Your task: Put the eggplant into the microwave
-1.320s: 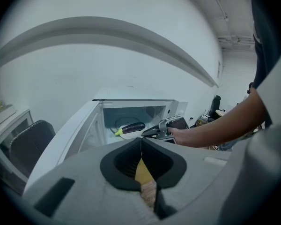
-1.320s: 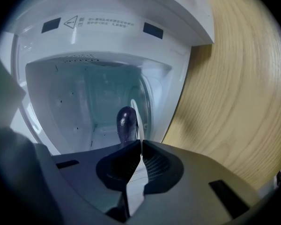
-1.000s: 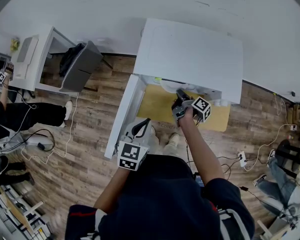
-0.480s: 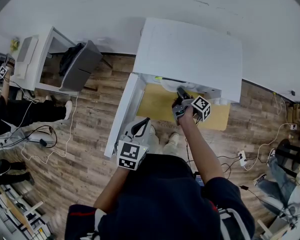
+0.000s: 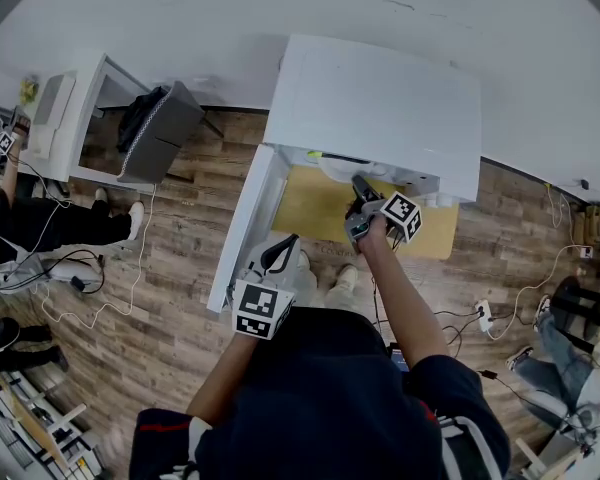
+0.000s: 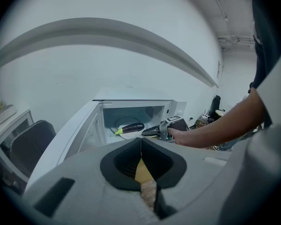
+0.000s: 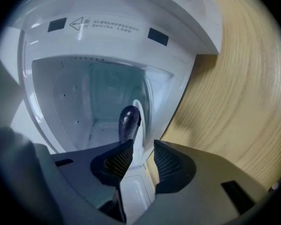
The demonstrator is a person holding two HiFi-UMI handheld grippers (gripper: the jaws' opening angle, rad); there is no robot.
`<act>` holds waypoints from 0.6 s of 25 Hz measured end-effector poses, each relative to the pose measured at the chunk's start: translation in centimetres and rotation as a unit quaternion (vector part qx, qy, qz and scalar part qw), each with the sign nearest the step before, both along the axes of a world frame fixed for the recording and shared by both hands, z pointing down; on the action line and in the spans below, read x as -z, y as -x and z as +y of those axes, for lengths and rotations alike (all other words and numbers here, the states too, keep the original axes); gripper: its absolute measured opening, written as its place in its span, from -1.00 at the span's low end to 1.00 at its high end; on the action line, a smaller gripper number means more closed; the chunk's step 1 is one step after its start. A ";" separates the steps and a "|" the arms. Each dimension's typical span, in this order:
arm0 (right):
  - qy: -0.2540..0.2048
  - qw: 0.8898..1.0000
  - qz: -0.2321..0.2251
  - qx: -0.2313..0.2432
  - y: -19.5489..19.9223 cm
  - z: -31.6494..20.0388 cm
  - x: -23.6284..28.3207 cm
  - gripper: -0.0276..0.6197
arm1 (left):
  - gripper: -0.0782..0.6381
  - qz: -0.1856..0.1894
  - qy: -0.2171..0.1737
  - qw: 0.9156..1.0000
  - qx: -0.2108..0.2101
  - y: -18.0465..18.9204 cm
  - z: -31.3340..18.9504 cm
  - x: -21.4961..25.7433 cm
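Plank flooring surrounds the desk point(image 5: 305, 208) that carries the white microwave point(image 5: 380, 98), its door point(image 5: 242, 230) swung open. I see the eggplant point(image 7: 128, 121) lying inside, its long axis running straight on from the right gripper point(image 7: 141, 150), whose jaws stand apart and empty just short of it. The left gripper point(image 6: 141, 142) hangs well back, jaws together.

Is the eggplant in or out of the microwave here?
In. The eggplant lies inside the cavity of the open microwave, and the right gripper, jaws apart and empty, sits at the opening.
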State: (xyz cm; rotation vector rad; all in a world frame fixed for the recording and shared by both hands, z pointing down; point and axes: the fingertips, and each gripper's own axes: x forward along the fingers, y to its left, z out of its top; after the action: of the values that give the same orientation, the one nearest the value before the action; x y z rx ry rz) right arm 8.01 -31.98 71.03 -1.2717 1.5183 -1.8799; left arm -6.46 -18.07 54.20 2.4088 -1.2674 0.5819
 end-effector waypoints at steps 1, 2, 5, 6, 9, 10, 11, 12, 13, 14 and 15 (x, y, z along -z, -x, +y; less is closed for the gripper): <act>-0.001 1.000 0.005 0.004 0.0 0.2 0.0 -0.59 | -0.73 0.000 0.000 1.000 0.001 0.0 0.0 0.0; -0.002 1.000 0.011 0.009 0.0 0.4 0.0 -0.58 | -0.73 0.000 -0.001 1.000 0.001 0.0 0.0 0.0; -0.007 0.999 0.033 0.030 0.2 0.9 0.1 -0.58 | -0.73 -0.001 -0.003 1.000 0.000 0.0 0.1 -0.3; -0.009 0.998 0.040 0.038 0.4 1.1 0.2 -0.58 | -0.73 0.000 -0.003 1.000 0.000 0.0 0.1 -0.3; -0.014 0.995 0.065 0.072 1.3 1.7 0.3 -0.66 | -0.73 0.005 -0.002 1.000 0.003 -0.2 0.0 0.1; -0.014 0.994 0.074 0.082 1.5 1.9 0.3 -0.69 | -0.73 0.005 -0.003 1.000 0.003 -0.2 0.0 0.1; -0.014 0.992 0.081 0.091 1.8 2.1 0.2 -0.72 | -0.73 0.004 -0.004 1.000 0.003 -0.3 0.1 0.0; -0.013 0.991 0.090 0.101 2.0 2.3 0.1 -0.73 | -0.73 0.003 -0.005 1.000 0.002 -0.3 0.2 -0.1; -0.013 0.989 0.099 0.111 2.3 2.5 0.0 -0.75 | -0.73 0.002 -0.005 1.000 0.003 -0.2 0.2 -0.1; -0.014 0.986 0.110 0.123 2.5 2.6 -0.1 -0.78 | -0.73 0.002 -0.004 1.000 0.004 -0.2 0.2 -0.1; -0.016 0.983 0.123 0.136 2.8 2.8 -0.1 -0.81 | -0.73 0.002 -0.003 1.000 0.006 -0.1 0.3 -0.1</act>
State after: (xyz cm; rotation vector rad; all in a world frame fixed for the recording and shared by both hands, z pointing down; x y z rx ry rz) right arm 5.17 -29.21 71.16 -1.3837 1.9278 -1.9056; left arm -6.33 -17.79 54.27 2.4042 -1.2819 0.5699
